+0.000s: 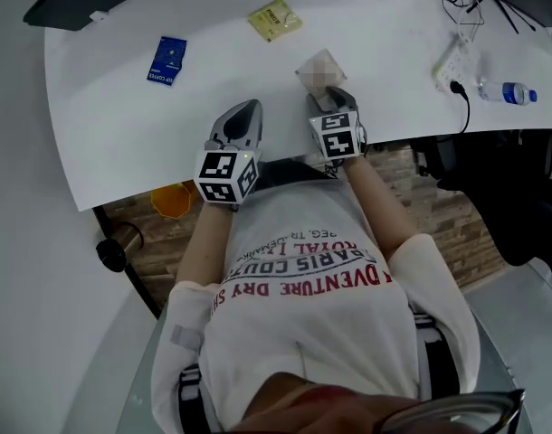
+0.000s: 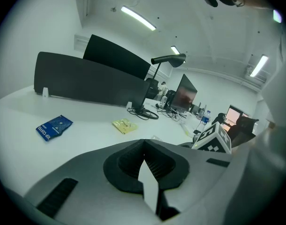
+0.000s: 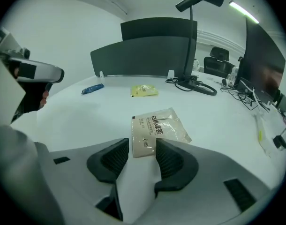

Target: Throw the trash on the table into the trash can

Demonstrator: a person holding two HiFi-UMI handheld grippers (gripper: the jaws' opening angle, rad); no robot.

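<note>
A beige tea sachet lies flat on the white table, and it shows in the head view under a mosaic patch. My right gripper is open, its tips on either side of the sachet's near edge, pads not pressing it. In the head view this gripper sits just behind the sachet. My left gripper is shut with nothing in it and hovers near the table's front edge. Farther off lie a yellow packet and a blue packet.
A power strip and a water bottle lie at the table's right. Cables and a monitor base are at the back, with dark partition screens behind. An orange container stands on the floor under the table's left edge.
</note>
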